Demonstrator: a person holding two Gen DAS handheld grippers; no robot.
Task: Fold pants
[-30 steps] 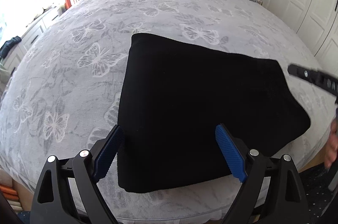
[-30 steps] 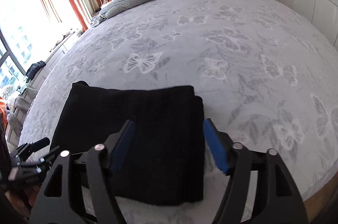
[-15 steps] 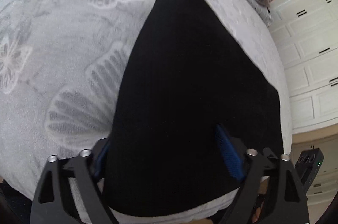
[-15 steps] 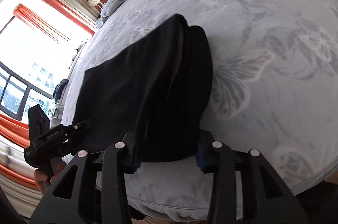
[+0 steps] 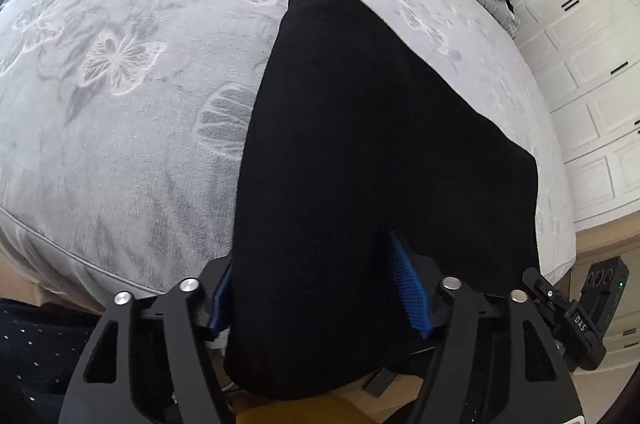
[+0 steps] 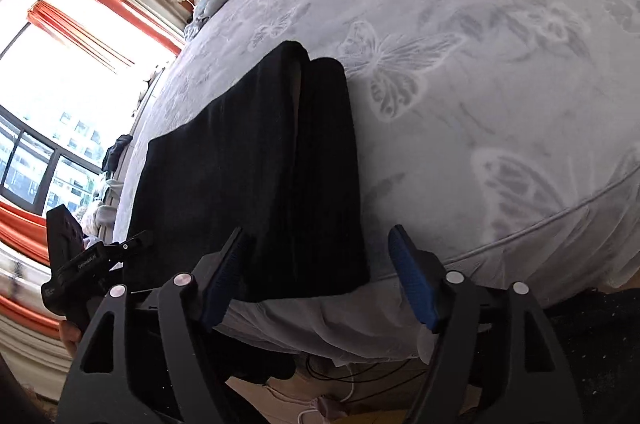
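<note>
The left gripper (image 5: 316,294) clenched the folded black pants (image 6: 256,160) at the edge of the grey bed (image 6: 500,64); the right gripper (image 6: 316,280) stood released around their corner.

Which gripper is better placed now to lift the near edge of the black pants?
Left, probably. The left gripper has the pants edge between its fingers. The right gripper is open, with only the pants' corner between its fingers, beside the bed edge.

Black pants (image 6: 256,160), folded into what looks like layers, lie at the bed's near edge.
</note>
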